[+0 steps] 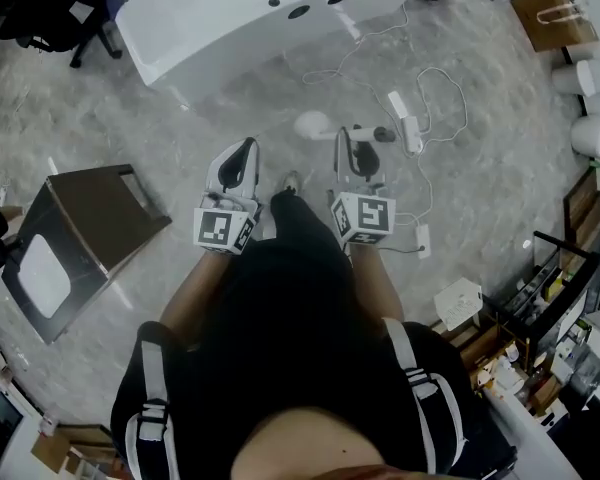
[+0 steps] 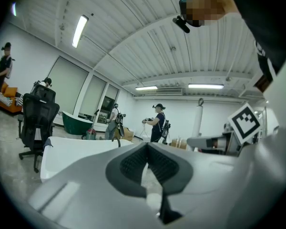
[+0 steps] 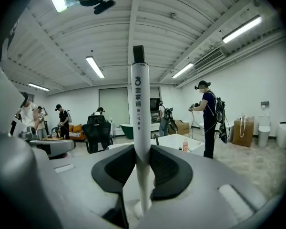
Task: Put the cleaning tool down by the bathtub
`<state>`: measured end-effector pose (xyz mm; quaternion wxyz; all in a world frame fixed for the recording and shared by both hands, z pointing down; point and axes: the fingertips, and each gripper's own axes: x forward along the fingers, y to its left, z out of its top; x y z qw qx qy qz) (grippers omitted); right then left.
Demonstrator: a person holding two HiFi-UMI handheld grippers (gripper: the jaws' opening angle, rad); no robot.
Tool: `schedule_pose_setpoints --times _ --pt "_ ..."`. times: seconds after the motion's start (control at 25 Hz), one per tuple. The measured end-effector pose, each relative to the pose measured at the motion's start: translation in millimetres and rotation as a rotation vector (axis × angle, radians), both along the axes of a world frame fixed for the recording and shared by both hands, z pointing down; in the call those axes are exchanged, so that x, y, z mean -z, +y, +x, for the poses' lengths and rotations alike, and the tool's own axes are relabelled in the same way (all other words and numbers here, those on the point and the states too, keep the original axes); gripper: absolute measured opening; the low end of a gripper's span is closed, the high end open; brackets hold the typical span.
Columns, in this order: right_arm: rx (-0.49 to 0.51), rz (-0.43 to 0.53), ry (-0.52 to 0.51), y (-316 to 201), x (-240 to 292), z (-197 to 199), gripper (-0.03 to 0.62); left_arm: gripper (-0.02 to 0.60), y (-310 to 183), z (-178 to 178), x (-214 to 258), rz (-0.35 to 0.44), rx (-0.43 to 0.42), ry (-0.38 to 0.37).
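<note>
The right gripper [image 3: 142, 149] is pinching the white cleaning tool [image 3: 138, 104] by its handle at mid-frame, just below the bathtub [image 1: 200, 23] at the top, while the left gripper [image 2: 147, 146] is holding its jaws pressed together, empty.

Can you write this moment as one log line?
right gripper: jaws shut on cleaning tool, upright | left gripper: jaws together, empty | bathtub: ahead | status: cleaning tool not down yet
</note>
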<state>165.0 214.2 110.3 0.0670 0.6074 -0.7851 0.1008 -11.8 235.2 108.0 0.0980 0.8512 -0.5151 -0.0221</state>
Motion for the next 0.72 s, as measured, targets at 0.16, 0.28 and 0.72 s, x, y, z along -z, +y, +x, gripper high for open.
schedule_pose_setpoints --times 0.16,0.28,0.72 --pt "0.033 0.012 -0.013 -33 1 14 0.093 0.009 -27 10 2 0.014 0.041 -0.015" --pt "0.048 0.030 -0.013 -50 3 20 0.094 0.009 -42 13 5 0.028 0.067 -0.025" --pt "0.055 0.015 -0.027 -74 -12 21 0.094 0.009 -69 24 3 0.033 0.082 -0.036"
